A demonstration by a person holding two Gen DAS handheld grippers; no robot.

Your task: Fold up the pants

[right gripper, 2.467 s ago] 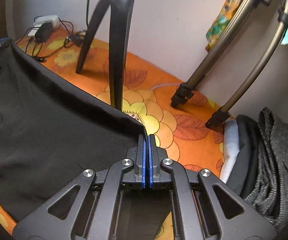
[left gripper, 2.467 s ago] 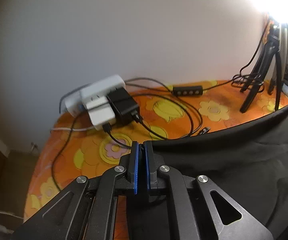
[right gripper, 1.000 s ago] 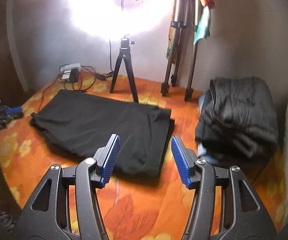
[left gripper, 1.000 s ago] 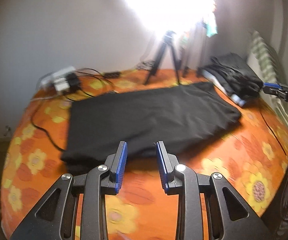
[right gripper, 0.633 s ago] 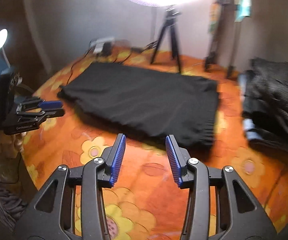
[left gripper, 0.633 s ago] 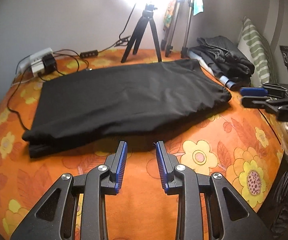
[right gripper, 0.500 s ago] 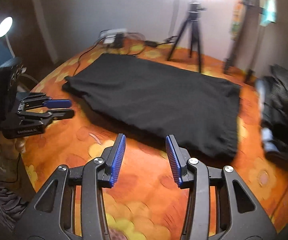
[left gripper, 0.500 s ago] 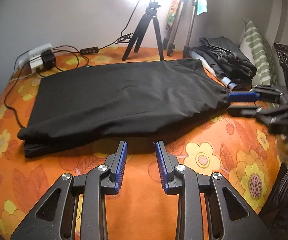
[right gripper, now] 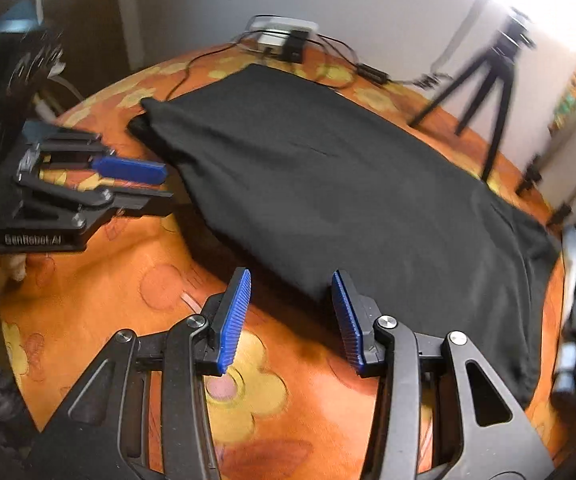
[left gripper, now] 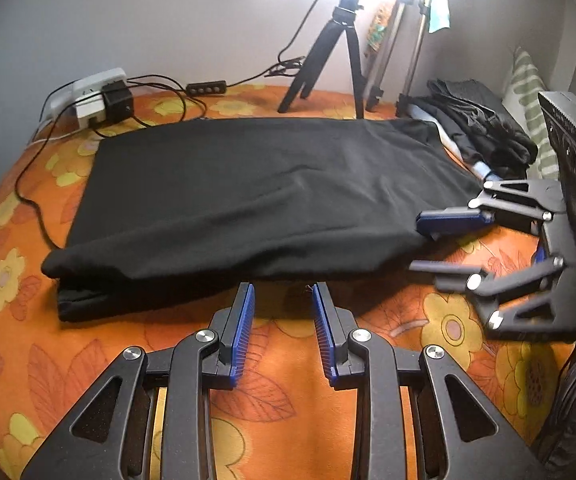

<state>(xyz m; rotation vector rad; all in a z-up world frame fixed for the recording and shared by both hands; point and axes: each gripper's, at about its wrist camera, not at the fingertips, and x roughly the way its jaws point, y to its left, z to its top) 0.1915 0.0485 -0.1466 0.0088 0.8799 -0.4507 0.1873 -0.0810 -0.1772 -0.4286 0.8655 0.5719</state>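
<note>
The black pants (left gripper: 247,192) lie folded lengthwise and flat on the orange flowered bedspread (left gripper: 288,376); they also show in the right wrist view (right gripper: 348,192). My left gripper (left gripper: 281,296) is open and empty, just short of the near long edge of the pants. My right gripper (right gripper: 292,284) is open and empty at the pants' near edge; in the left wrist view it (left gripper: 428,240) sits at the pants' right end. In the right wrist view the left gripper (right gripper: 163,184) is near the pants' left end.
A power strip with plugs and cables (left gripper: 99,96) lies at the back left. A black tripod (left gripper: 328,56) and stand legs (left gripper: 408,40) stand at the back. A pile of dark clothes (left gripper: 480,128) lies at the right, beside a striped pillow (left gripper: 528,100).
Both grippers let go of the pants' far edge, opened and drew back to the near side. Over the last half second the right gripper moved in close to the pants' right end.
</note>
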